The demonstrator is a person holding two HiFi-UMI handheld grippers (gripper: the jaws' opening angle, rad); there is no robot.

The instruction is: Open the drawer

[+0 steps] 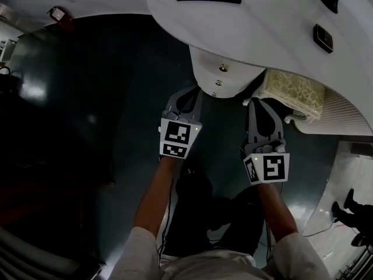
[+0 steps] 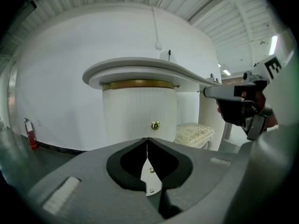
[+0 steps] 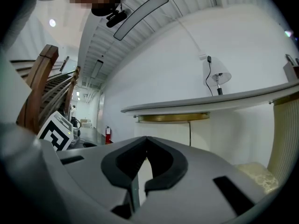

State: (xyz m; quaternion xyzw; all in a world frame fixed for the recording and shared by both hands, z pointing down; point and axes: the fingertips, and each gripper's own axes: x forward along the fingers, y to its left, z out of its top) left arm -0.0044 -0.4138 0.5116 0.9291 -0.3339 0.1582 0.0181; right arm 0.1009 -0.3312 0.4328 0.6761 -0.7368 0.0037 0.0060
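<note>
– White is shown by the whole desk (image 1: pixel 256 34) and by the rounded pedestal under it, where the drawer (image 2: pixel 139 110) is set. Its front is marked by a brass knob (image 2: pixel 155 125), and a second knob (image 1: pixel 218 83) is seen lower on the same front in the head view.

– How are the jaws found?

– The left gripper (image 2: pixel 147 139) is held with its jaws pressed together, tip to tip, and nothing is pinched between them. The right gripper (image 3: pixel 146 137) is closed in the same way and is likewise empty.

– Where are they placed against the drawer?

– The left gripper is pointed at the pedestal front, just short of it. The knob is seen just above the jaw tips in the left gripper view, and no contact is made. The right gripper is held beside the left one, off to the pedestal's right, near a stool with a cream patterned seat (image 1: pixel 294 91).

– Can the drawer be called open?

– It appears shut. A brass band (image 2: pixel 138 84) is seen under the desk top, and a red fire extinguisher (image 2: pixel 29 132) is stood by the far wall.
</note>
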